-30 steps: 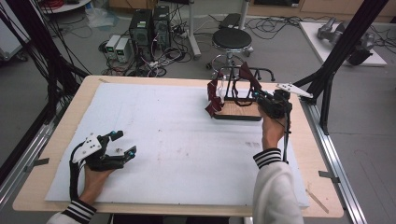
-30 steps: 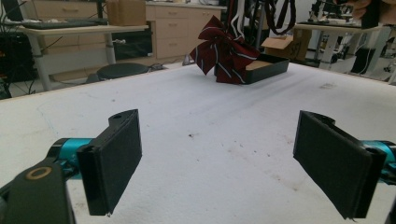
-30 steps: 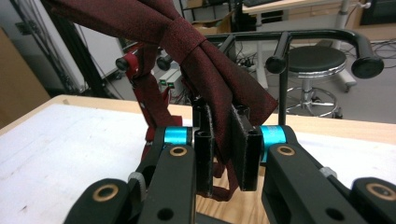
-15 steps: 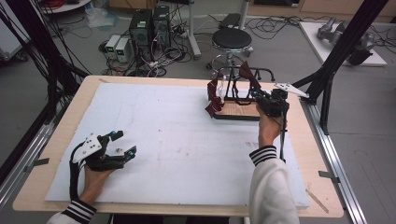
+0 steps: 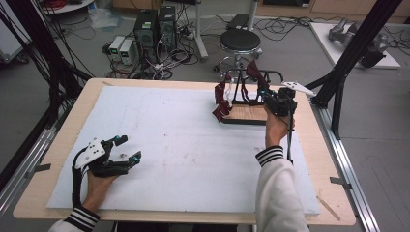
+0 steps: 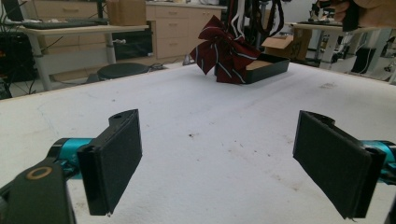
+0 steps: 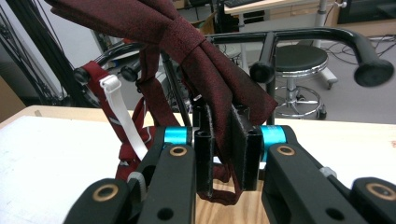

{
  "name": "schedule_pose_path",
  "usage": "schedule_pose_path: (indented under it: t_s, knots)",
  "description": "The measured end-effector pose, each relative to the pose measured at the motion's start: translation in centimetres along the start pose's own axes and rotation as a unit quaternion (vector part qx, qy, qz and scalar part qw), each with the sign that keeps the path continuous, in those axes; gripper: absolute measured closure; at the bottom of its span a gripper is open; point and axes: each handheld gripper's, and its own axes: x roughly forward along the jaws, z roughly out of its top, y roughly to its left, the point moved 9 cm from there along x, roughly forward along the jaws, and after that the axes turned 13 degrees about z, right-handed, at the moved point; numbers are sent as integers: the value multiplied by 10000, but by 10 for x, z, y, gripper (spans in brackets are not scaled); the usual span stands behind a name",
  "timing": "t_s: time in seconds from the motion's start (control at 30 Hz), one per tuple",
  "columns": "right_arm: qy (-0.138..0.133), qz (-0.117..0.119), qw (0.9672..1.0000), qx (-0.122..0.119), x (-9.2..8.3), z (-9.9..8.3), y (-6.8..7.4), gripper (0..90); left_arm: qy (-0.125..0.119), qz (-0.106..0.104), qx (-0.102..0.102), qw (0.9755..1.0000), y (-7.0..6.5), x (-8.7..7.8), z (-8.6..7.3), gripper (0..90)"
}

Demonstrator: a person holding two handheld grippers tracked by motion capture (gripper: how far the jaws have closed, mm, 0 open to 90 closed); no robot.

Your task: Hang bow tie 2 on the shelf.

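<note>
The right gripper (image 7: 222,154) has its jaws closed tight on a dark red bow tie (image 7: 205,74), which hangs over the black metal rack (image 5: 251,92) at the far right of the table. The rack's bars (image 7: 299,39) stand just behind the tie. A second, striped bow tie (image 5: 222,99) hangs at the rack's left end. The rack's wooden base (image 5: 244,113) is below them. Well apart, the left gripper (image 5: 126,149) rests on the white table cover (image 5: 183,145) with jaws wide and nothing between them.
</note>
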Motion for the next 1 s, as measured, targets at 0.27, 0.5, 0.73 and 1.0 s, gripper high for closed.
schedule_pose_path:
  t_s: [0.27, 0.5, 0.73, 1.0]
  knots:
    - [-14, -26, 9999, 136, 6, -3, -3, 807, 0, -2, 1, 10000, 0, 0, 0, 158]
    - [-8, -104, 9997, 239, 8, -6, -12, 808, 0, -2, 0, 10000, 0, 0, 0, 158]
    - [60, -222, 9995, 226, 12, -9, -18, 806, 3, -7, -10, 10000, 0, 0, 0, 158]
    - [123, -313, 9993, 182, 17, -13, -23, 803, 0, 2, -16, 10000, 0, 0, 0, 158]
